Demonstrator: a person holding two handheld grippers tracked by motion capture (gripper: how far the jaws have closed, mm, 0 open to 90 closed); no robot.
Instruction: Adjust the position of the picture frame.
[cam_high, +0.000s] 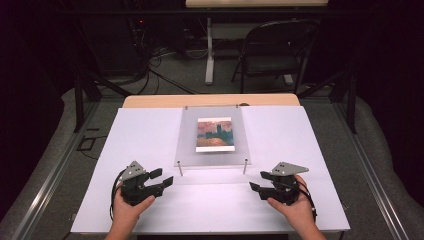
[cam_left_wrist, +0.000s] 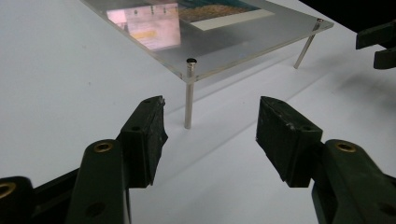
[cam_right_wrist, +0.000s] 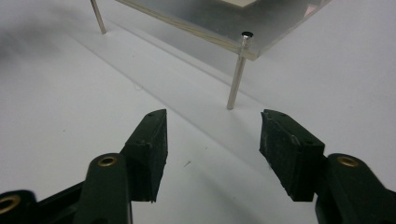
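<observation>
Left hand-held gripper (cam_high: 161, 178) jaws apart, empty, right hand-held gripper (cam_high: 258, 182) likewise, tips facing inward

Open white table surface (cam_high: 150, 140) is left on both sides of the clear acrylic plate (cam_high: 212, 157), raised on thin metal posts. A gap is seen under the plate between the near-left post (cam_left_wrist: 188, 93) and the near-right post (cam_right_wrist: 236, 77); those posts stand in the way at the near corners. A bare strip is left between the left gripper (cam_high: 161, 181) and the right gripper (cam_high: 256, 181). A folding chair (cam_high: 277, 50) and cables sit well beyond the table.
</observation>
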